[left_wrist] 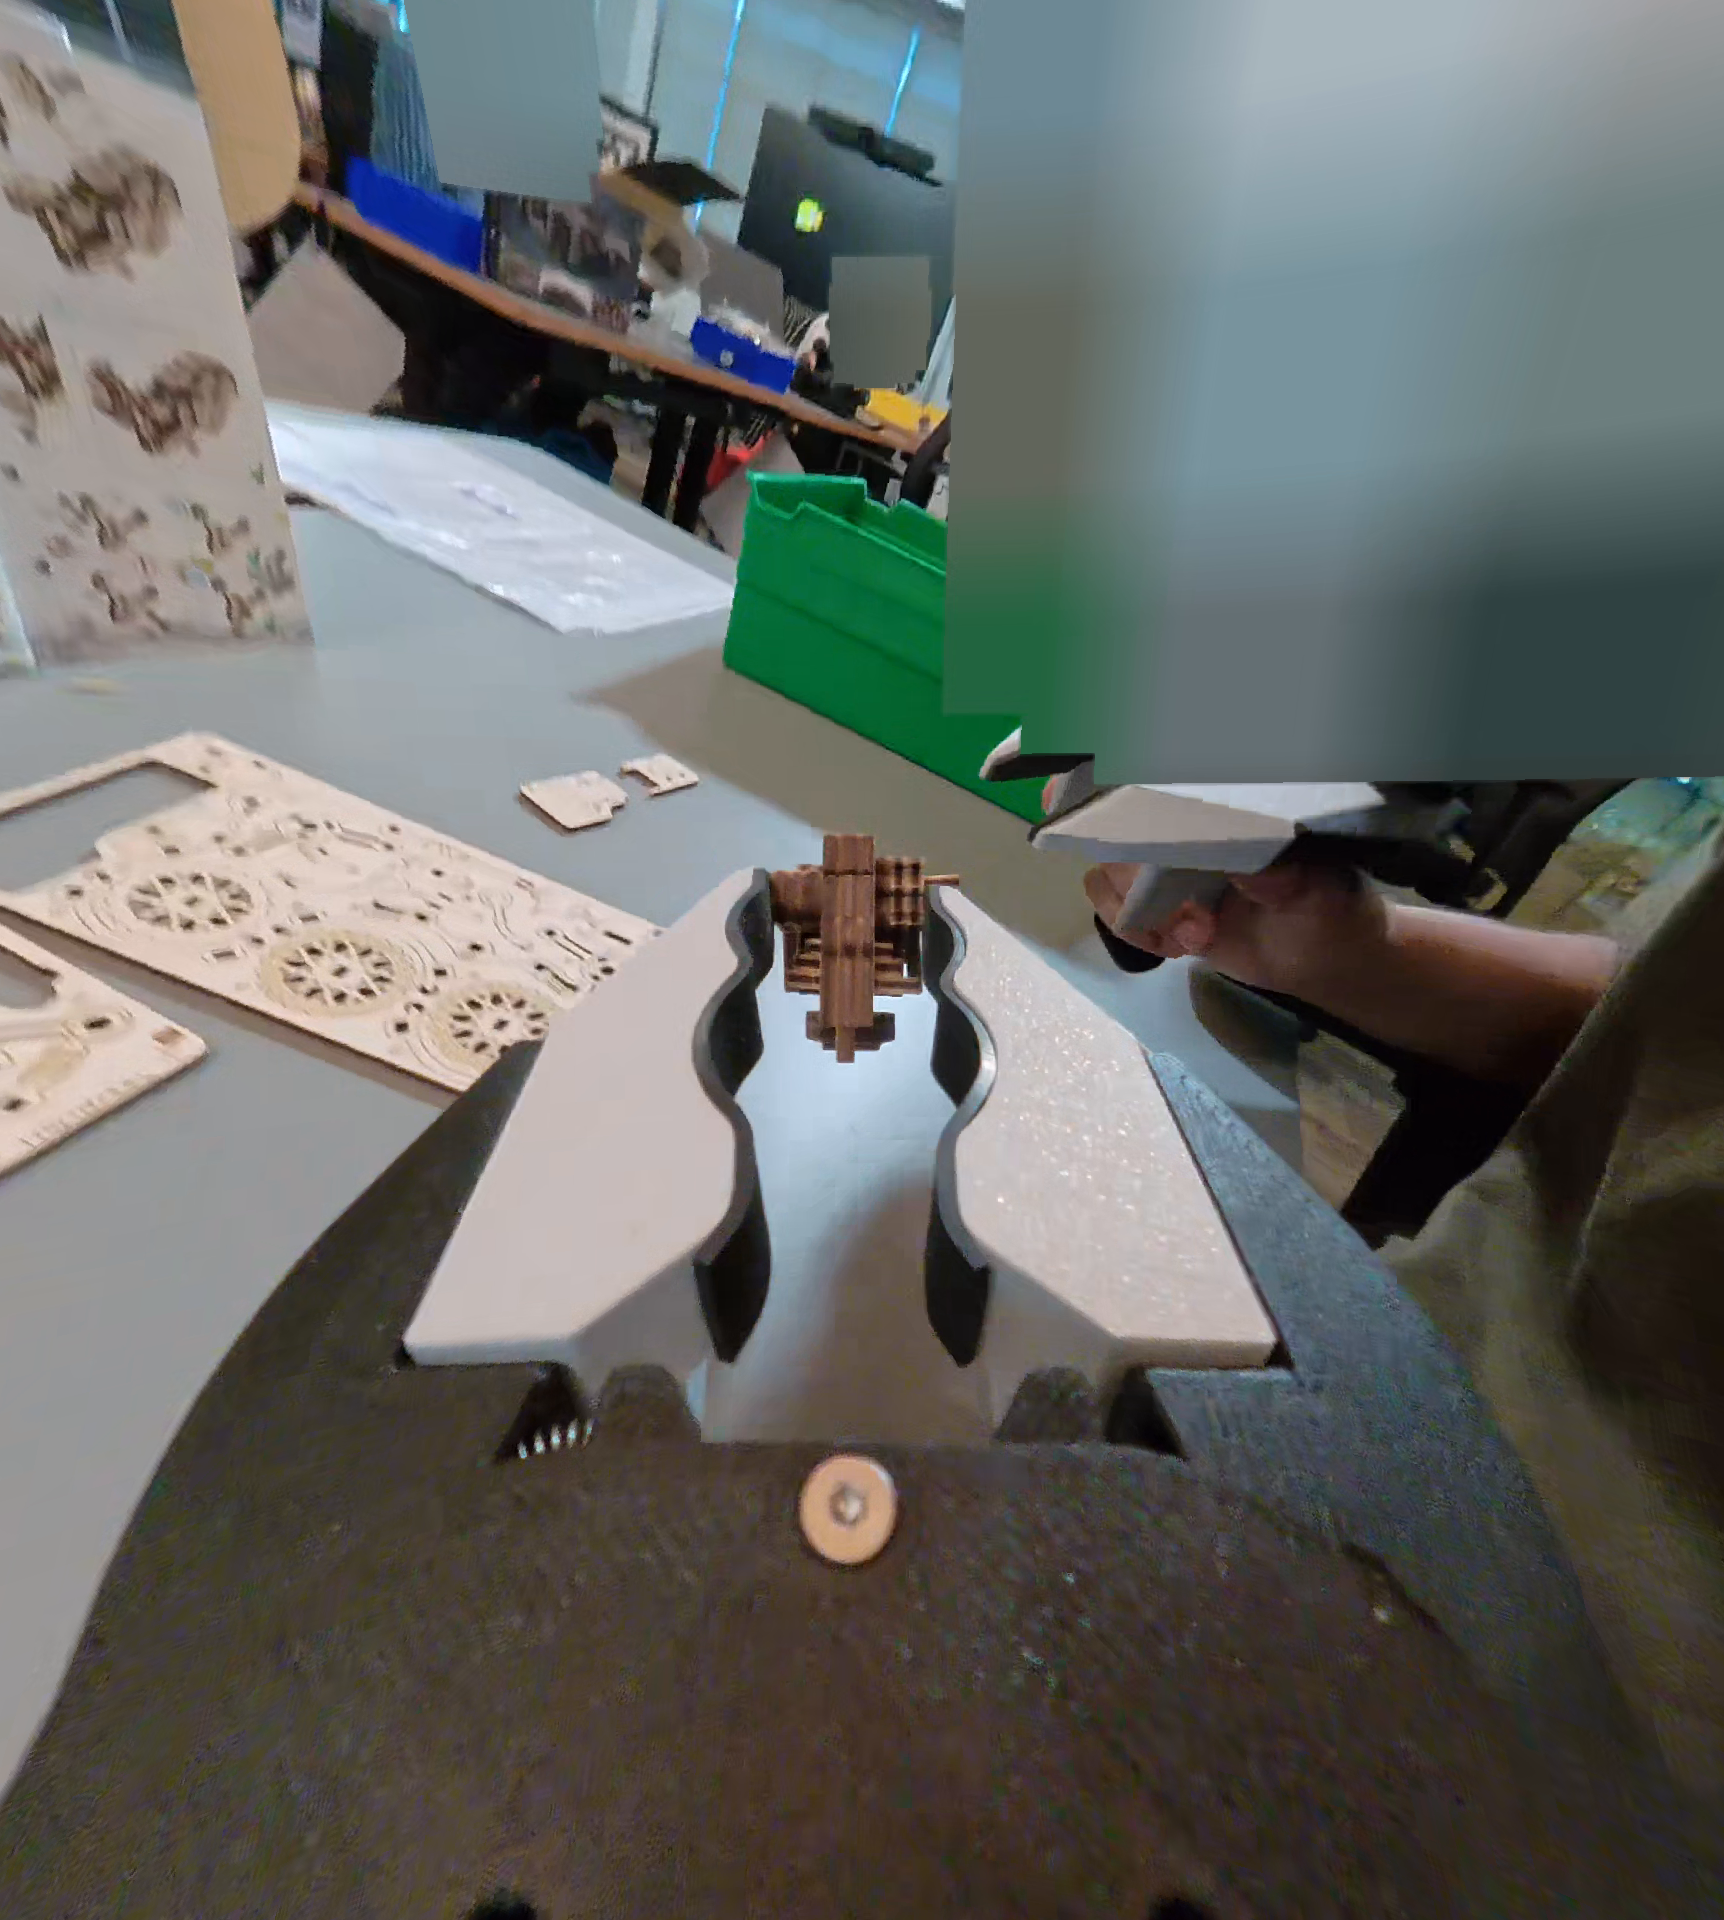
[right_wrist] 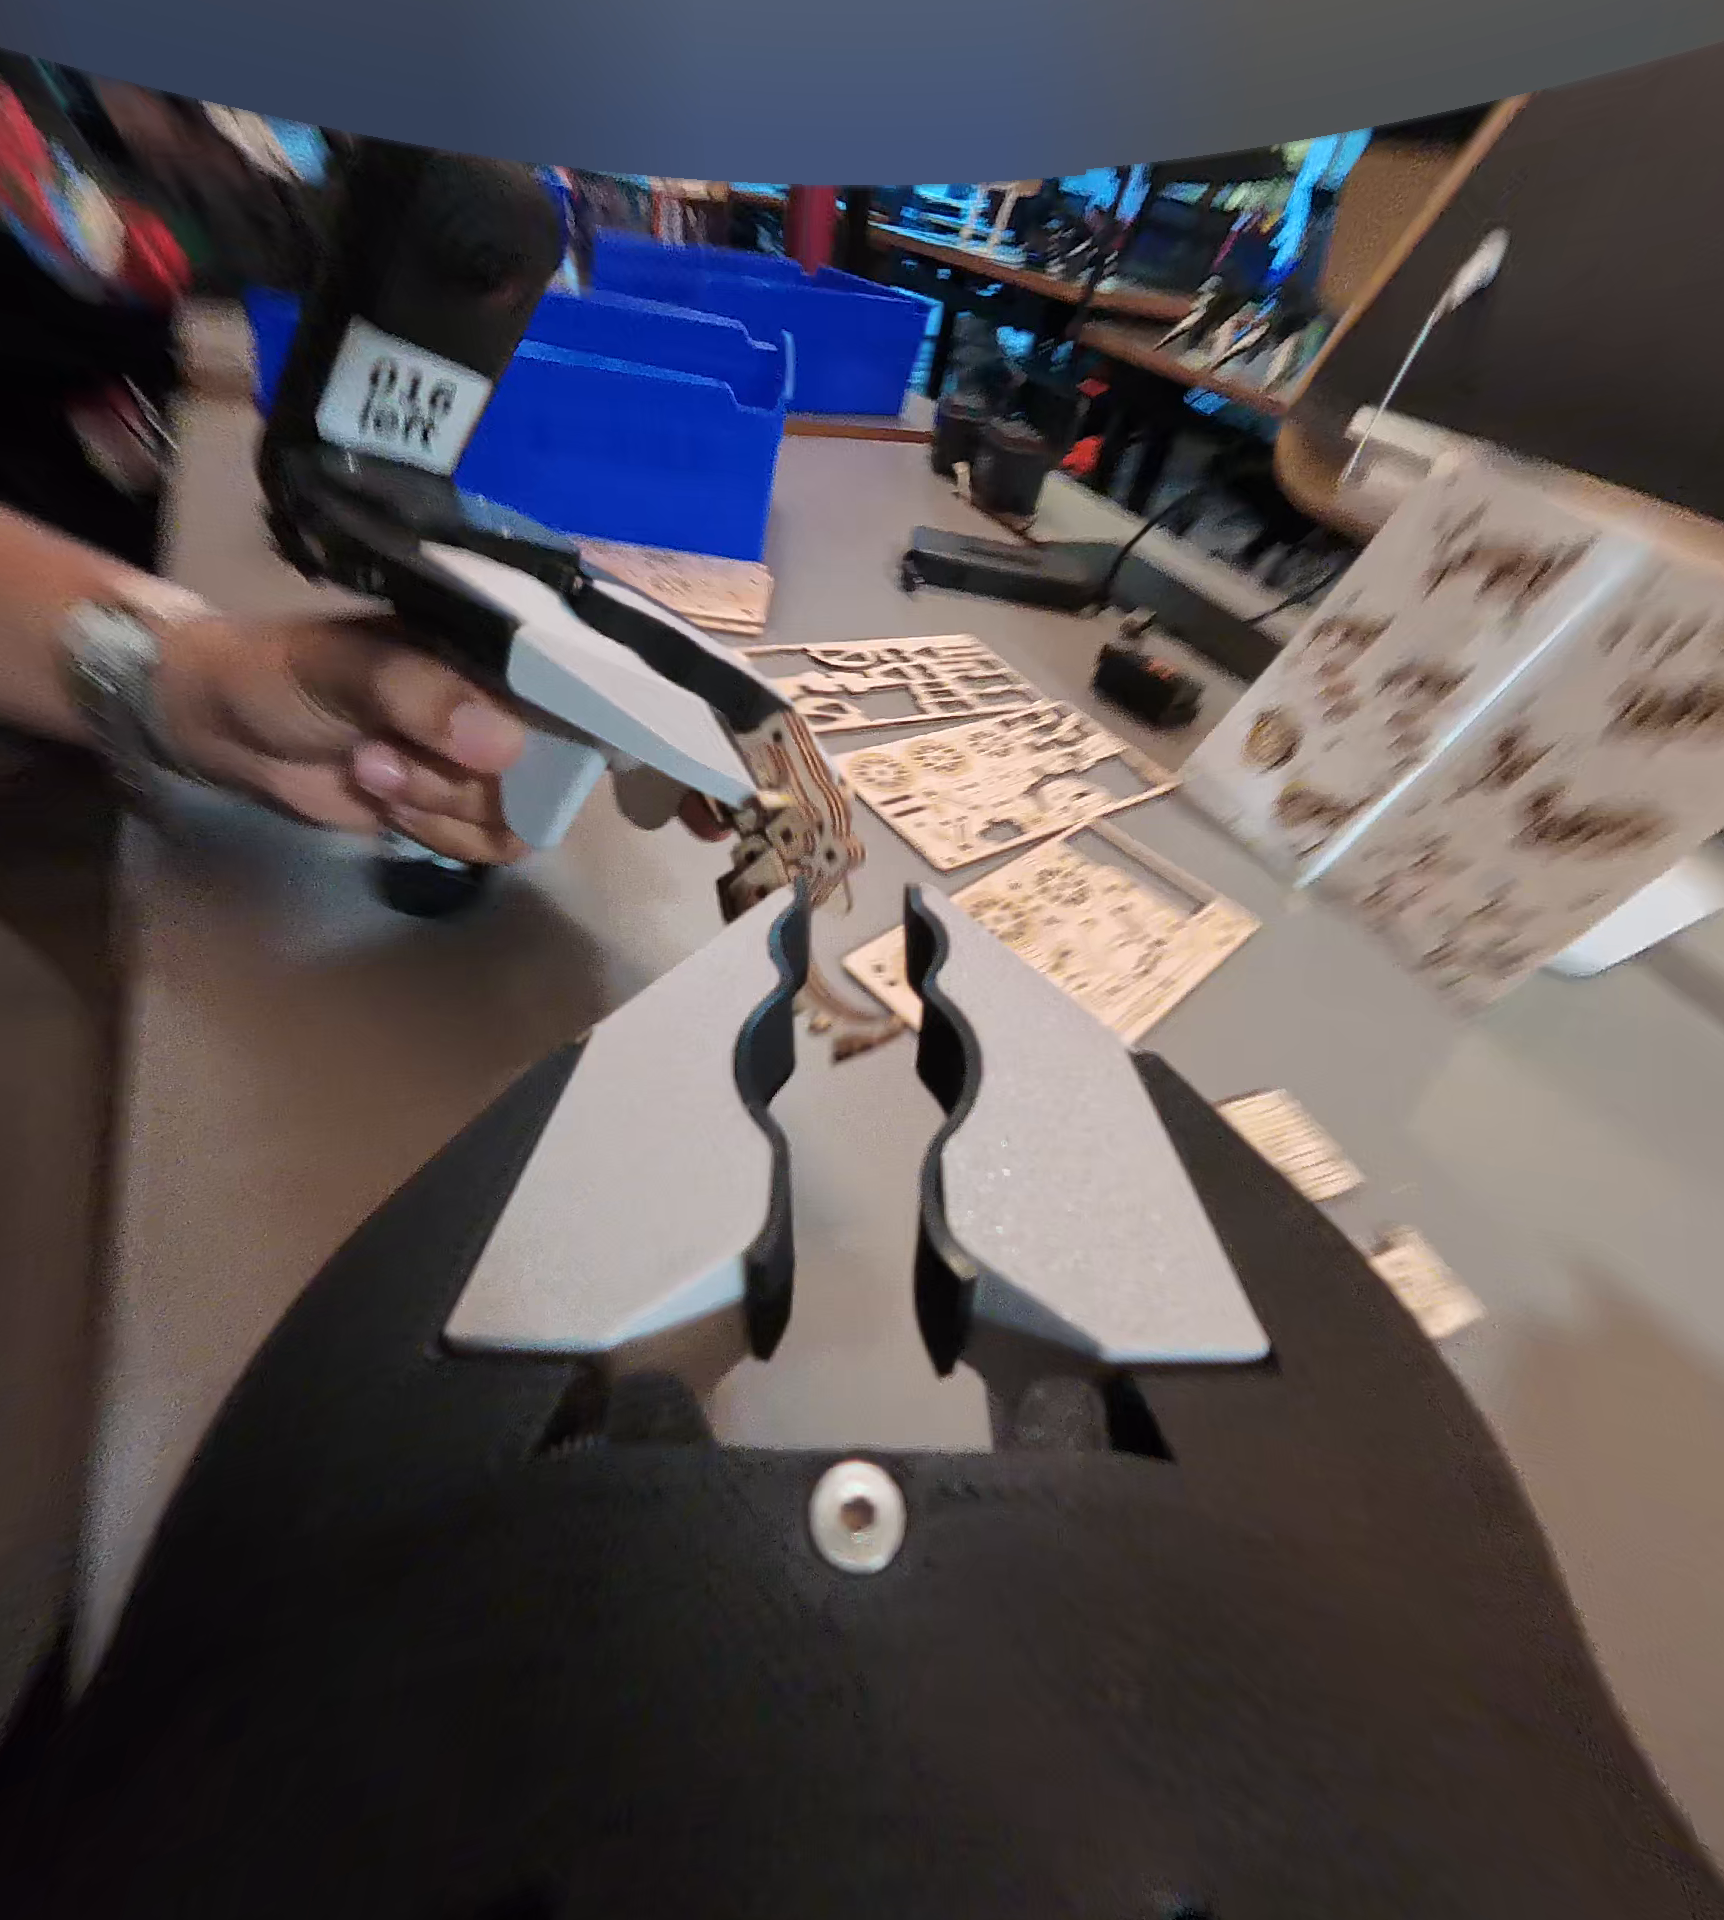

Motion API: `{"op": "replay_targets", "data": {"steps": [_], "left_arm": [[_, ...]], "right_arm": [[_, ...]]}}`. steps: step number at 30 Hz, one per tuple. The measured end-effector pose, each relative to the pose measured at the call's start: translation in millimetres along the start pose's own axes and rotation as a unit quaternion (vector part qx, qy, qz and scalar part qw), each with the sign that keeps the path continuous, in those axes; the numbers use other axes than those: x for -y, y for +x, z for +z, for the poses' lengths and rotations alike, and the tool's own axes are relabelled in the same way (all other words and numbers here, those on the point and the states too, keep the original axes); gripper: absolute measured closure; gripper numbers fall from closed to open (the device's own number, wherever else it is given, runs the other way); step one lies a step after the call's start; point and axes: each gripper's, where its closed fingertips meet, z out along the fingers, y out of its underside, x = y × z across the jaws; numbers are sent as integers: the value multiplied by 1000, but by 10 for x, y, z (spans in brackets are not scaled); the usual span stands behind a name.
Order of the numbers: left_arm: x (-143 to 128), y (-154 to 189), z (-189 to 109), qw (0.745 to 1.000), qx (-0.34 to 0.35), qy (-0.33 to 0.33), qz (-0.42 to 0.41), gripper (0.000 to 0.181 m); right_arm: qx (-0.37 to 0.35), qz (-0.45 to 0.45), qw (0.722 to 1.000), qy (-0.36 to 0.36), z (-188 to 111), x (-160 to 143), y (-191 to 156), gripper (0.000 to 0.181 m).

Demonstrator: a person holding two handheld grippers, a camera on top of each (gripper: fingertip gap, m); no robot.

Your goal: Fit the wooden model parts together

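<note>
My left gripper (left_wrist: pixel 847 909) is shut on a small brown wooden assembly (left_wrist: pixel 842 940) and holds it at its fingertips above the grey table (left_wrist: pixel 214 1351). In the right wrist view the left gripper (right_wrist: pixel 759 805) comes in from the left with the assembly (right_wrist: pixel 801 831) at its tip. My right gripper (right_wrist: pixel 853 899) is open and empty. Its fingertips are right next to the assembly, just below it in this view. One grey finger (left_wrist: pixel 1180 826) of the right gripper shows to the right of the assembly in the left wrist view.
Flat laser-cut wooden part sheets (left_wrist: pixel 297 935) (right_wrist: pixel 1097 935) lie on the table. Small loose wooden pieces (left_wrist: pixel 577 800) (right_wrist: pixel 1289 1143) lie nearby. An open instruction booklet (left_wrist: pixel 89 364) (right_wrist: pixel 1512 748) stands upright. A green bin (left_wrist: pixel 837 623), blue bins (right_wrist: pixel 650 416) and a black device (right_wrist: pixel 1024 571) stand farther back.
</note>
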Motion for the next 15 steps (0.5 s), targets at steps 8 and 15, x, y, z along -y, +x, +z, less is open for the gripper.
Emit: {"op": "replay_targets", "data": {"steps": [8, 15], "left_arm": [[-100, 142, 51, 1000, -1, -20, -20, 156], [-129, 234, 69, 1000, -10, -28, -9, 156]], "right_arm": [[-41, -165, 985, -31, 68, 18, -240, 168], [-43, -195, 979, -34, 63, 23, -290, 175]]}}
